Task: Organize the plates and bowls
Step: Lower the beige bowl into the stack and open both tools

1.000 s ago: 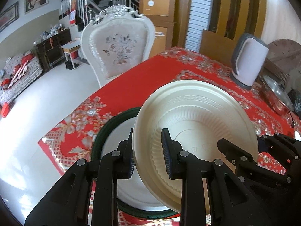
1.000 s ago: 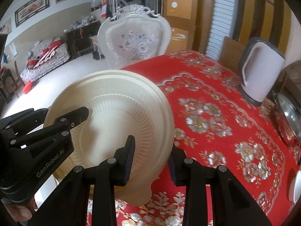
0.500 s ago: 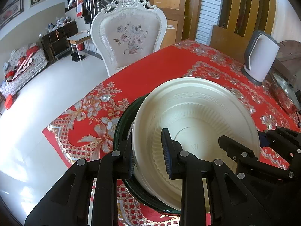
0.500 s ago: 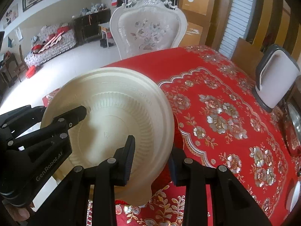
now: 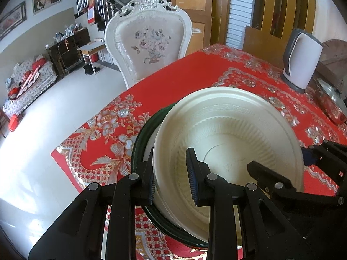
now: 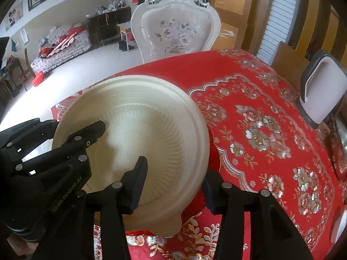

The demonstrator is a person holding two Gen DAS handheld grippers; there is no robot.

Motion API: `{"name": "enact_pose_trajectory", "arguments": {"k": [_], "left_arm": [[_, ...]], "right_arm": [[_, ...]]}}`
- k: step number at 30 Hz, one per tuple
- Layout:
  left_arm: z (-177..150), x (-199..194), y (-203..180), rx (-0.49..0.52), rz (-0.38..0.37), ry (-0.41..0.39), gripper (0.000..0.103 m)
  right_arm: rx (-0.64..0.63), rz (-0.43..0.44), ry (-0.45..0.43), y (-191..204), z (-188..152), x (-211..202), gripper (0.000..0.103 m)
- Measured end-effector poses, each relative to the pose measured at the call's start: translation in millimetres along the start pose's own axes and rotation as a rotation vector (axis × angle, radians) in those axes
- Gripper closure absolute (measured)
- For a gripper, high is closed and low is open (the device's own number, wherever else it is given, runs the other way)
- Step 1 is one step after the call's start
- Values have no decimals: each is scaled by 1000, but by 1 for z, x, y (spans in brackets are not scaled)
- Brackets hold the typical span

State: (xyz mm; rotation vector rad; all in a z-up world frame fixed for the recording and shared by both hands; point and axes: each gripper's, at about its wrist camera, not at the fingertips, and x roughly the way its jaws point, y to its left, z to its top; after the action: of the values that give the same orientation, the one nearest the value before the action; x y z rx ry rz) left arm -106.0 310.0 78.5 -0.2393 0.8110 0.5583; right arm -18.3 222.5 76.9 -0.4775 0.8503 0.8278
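A cream ribbed bowl [image 5: 227,134] [image 6: 141,112] sits tilted over a dark green-rimmed plate [image 5: 138,143] near the corner of the red tablecloth [image 5: 195,69]. My left gripper [image 5: 171,173] [image 6: 71,127] is shut on the bowl's left rim, one finger inside and one outside. My right gripper [image 6: 173,173] [image 5: 299,158] straddles the opposite rim. Its jaws are opening, and the inner pad stands off the bowl's wall. The bowl hides most of the plate.
A grey-and-white kettle [image 5: 301,60] [image 6: 323,91] stands at the far right of the table, next to a pot with a metal lid [image 5: 331,99]. A white carved chair [image 5: 147,43] [image 6: 175,28] is pushed to the far edge. The table edge and floor lie left.
The bowl has come down over the green-rimmed plate with both grippers on it. The right gripper's jaws, tight on the rim before, now stand wider apart.
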Motion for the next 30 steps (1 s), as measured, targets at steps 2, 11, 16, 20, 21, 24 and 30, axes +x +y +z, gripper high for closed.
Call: {"name": "enact_pose_trajectory", "arguments": {"k": [2,11,16,20,21,24,30], "left_arm": [[1,-2,1,-2,-2,-7,78],[4,-7,3,2,14,-44,78],[6,-11,4,-2,6,-63,78],[8,-16,-1,5,1,-80,78],[8,-17,-2,6,-1,-82,78],[10,-22,-8,14,-11,-92,78],[12,-33,-28,40,-47,-122,76]], "right_arm": [[-1,-1,-1,1,0,-1,55],[53,49,-9,-8,0,-5,49],[61,46,-22,-10,-3,-11,49],[81,45,-50,-18,-4,-22,49],[94,46,-61,-21,-5,-26,49],[116,45,-77,-29,-6,-31,48],[167,29,-97,-49,-14,-43,46]]}}
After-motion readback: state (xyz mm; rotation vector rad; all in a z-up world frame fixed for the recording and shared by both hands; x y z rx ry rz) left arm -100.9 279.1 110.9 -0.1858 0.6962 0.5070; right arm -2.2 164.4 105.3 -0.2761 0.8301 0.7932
